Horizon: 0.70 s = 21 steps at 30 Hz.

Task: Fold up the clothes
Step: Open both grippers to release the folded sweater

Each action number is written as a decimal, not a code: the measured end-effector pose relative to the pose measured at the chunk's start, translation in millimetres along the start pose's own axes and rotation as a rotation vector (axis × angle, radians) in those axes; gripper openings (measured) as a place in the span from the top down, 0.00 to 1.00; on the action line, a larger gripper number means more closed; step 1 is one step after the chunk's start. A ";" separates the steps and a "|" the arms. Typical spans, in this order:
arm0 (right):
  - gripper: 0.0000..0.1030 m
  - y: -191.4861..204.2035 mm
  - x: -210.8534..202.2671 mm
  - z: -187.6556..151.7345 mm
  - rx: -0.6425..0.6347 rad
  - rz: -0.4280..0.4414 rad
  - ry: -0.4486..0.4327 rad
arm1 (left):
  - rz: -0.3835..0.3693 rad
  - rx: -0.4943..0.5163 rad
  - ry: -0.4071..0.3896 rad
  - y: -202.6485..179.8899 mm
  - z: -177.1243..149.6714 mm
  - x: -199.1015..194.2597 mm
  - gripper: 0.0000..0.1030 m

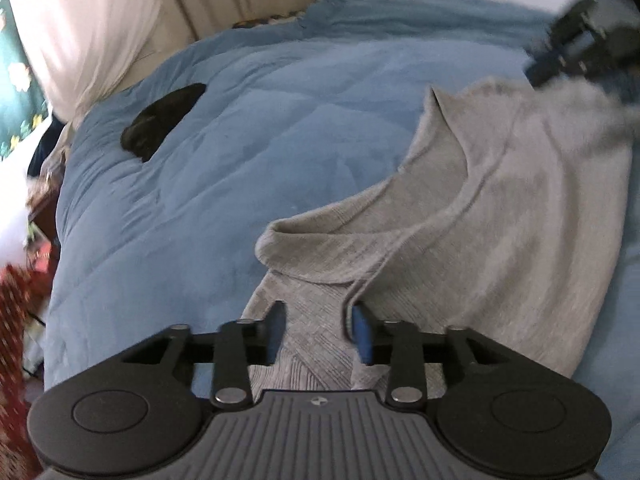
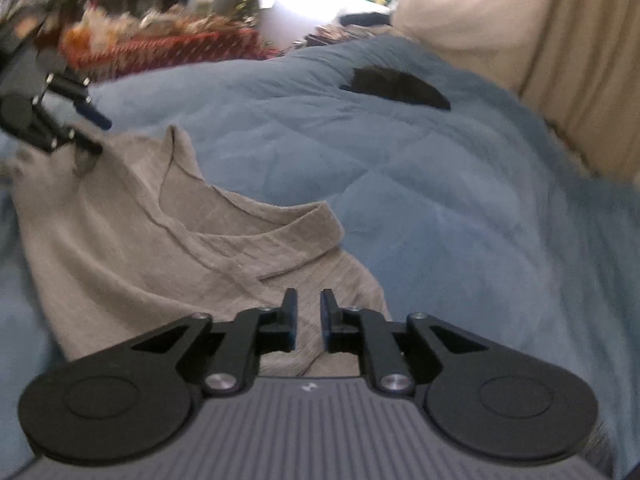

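Jaws of both the left gripper [image 1: 320, 324] and right gripper [image 2: 308, 314] stand parted over the grey shirt [image 1: 500, 208], gripping nothing.

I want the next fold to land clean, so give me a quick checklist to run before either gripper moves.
1. Left gripper released: ok, jaws apart, grey shirt fabric between them unpinched.
2. Right gripper released: ok, a gap shows.
3. Shirt on the blue comforter: ok.
4. Shirt lying flat: not ok, collar area rumpled.
5. Black item clear of shirt: ok.
6. Far hem: cannot tell.
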State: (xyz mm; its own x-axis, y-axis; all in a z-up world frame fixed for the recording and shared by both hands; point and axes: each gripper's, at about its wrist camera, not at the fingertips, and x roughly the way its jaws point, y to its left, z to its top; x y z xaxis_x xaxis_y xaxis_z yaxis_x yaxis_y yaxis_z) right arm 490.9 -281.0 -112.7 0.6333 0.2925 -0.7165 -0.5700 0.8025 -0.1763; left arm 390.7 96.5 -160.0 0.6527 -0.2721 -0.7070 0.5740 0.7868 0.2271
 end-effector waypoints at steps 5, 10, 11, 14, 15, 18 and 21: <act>0.80 -18.1 -1.7 -11.4 0.202 0.024 0.045 | 0.002 -0.156 -0.004 26.3 -6.1 -12.4 0.52; 0.78 -21.8 8.1 -22.1 0.274 0.001 0.051 | 0.031 -0.255 0.006 44.7 -15.3 -16.1 0.52; 0.74 -22.6 10.2 -22.2 0.291 0.010 0.045 | 0.036 -0.275 0.005 47.6 -16.6 -16.9 0.52; 0.67 -22.6 20.1 -17.5 0.310 -0.006 0.050 | -0.013 -0.351 0.004 54.2 -23.4 -17.9 0.51; 0.67 -23.0 23.5 -15.7 0.315 -0.011 0.055 | -0.034 -0.371 0.007 54.9 -25.2 -17.5 0.50; 0.68 -23.6 33.4 -10.9 0.326 -0.021 0.066 | -0.051 -0.371 0.024 48.9 -28.5 -13.3 0.43; 0.91 -18.4 38.3 -8.5 0.303 -0.035 0.059 | -0.058 -0.347 0.044 37.8 -27.4 -2.0 0.43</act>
State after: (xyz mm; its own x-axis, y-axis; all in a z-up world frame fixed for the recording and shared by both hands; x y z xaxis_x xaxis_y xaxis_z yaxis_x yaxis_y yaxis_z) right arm 521.2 -289.0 -142.6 0.6133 0.2380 -0.7531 -0.3606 0.9327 0.0010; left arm 397.5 142.0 -168.4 0.5978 -0.3039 -0.7419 0.4022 0.9142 -0.0503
